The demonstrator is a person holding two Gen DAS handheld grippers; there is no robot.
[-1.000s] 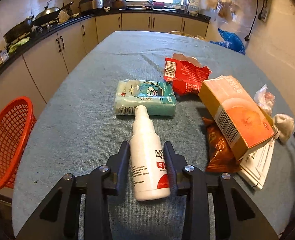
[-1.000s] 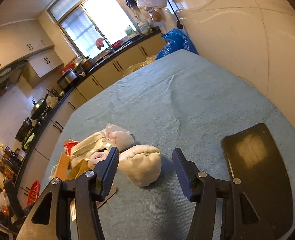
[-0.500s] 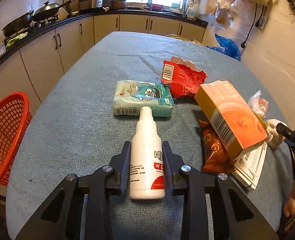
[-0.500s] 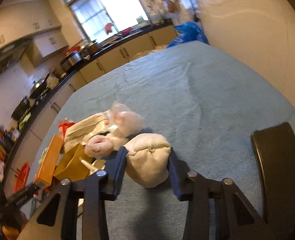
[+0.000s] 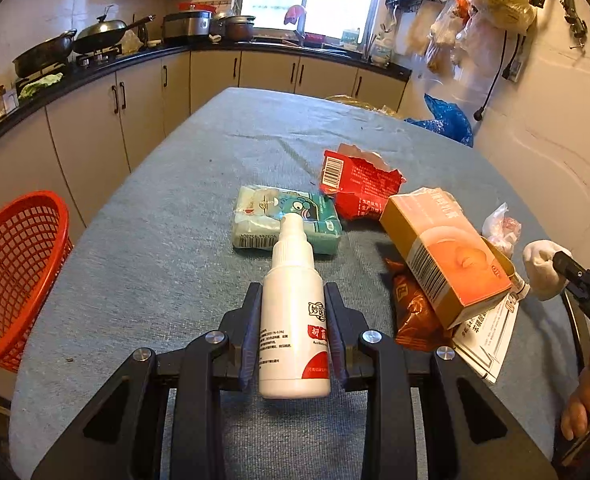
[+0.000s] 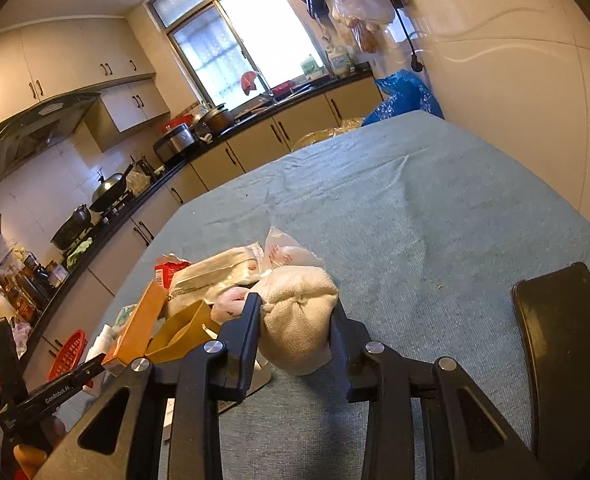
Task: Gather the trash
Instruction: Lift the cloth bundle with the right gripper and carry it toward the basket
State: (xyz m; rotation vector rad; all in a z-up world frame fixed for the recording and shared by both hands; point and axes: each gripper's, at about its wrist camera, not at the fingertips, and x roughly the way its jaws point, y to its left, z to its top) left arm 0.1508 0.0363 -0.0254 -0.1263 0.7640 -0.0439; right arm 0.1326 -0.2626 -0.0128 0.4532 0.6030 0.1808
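My left gripper (image 5: 293, 300) is shut on a white spray bottle (image 5: 293, 316) with a red label and holds it above the blue-grey tablecloth (image 5: 167, 248). My right gripper (image 6: 295, 312) is shut on a crumpled white cloth wad (image 6: 297, 320), lifted off the table; the wad also shows in the left wrist view (image 5: 539, 264). On the table lie a teal tissue pack (image 5: 283, 220), a torn red packet (image 5: 359, 184), an orange box (image 5: 443, 248), a brown snack bag (image 5: 413, 312) and papers (image 5: 491, 328). A red basket (image 5: 11, 276) stands off the table's left edge.
A small clear plastic bag (image 5: 501, 228) lies beyond the orange box. A black chair back (image 6: 563, 356) stands at the table's right edge. Kitchen counters with pans (image 5: 95, 36) run along the left and far walls. A blue bag (image 5: 447, 120) sits past the far right corner.
My left gripper closed on the bottle and lifted it off the table. My right gripper closed on the cloth wad and raised it.
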